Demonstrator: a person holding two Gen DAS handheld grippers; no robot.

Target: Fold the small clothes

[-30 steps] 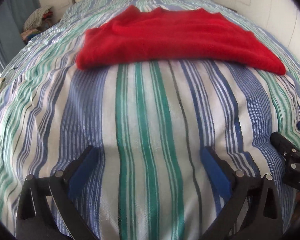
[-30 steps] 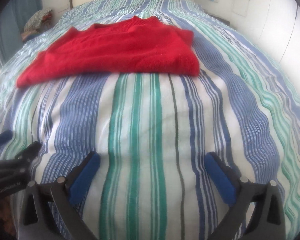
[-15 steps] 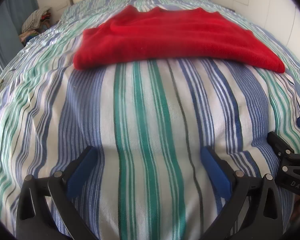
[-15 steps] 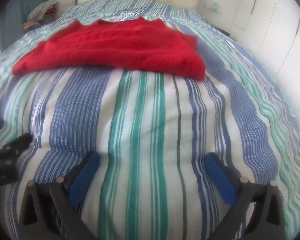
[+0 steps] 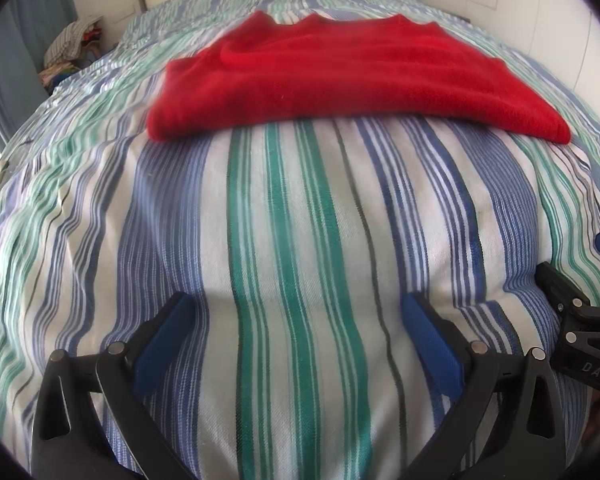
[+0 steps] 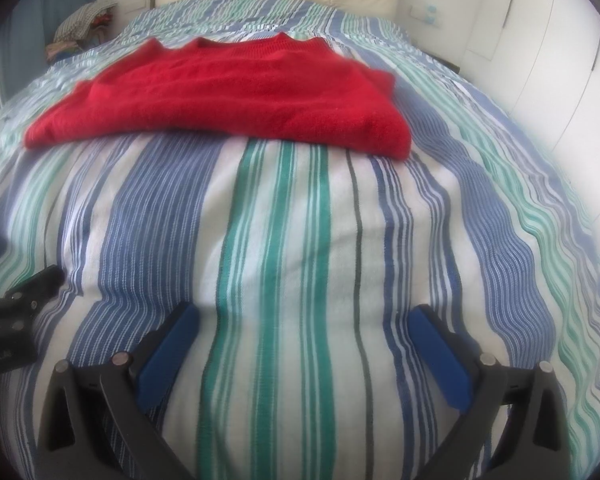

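2 tools sit low over the striped bed cover (image 5: 292, 240), side by side, and neither carries anything. The left tool (image 5: 300, 344) has its blue pads spread wide over bare stripes; the right tool (image 6: 304, 348) is spread just as wide, and its black frame shows at the right edge of the left wrist view. Both point along the bed toward the headboard, roughly level, with the fingers close above the cover; I cannot tell whether they touch it.

The red sweater (image 5: 352, 76) lies flat and partly folded across the bed, well ahead of both tools, its near hem running crosswise.

The likeliest fault, as I judge it, is pinching the bed cover along with the hem: the knit is thick and soft, the cover is loose and rippled, and wide pads coming in low could gather both layers. A grip on only the top layer of the sweater would peel the fold apart. If the 2 tools take the hem at unequal spots, the next fold would probably come out skewed.
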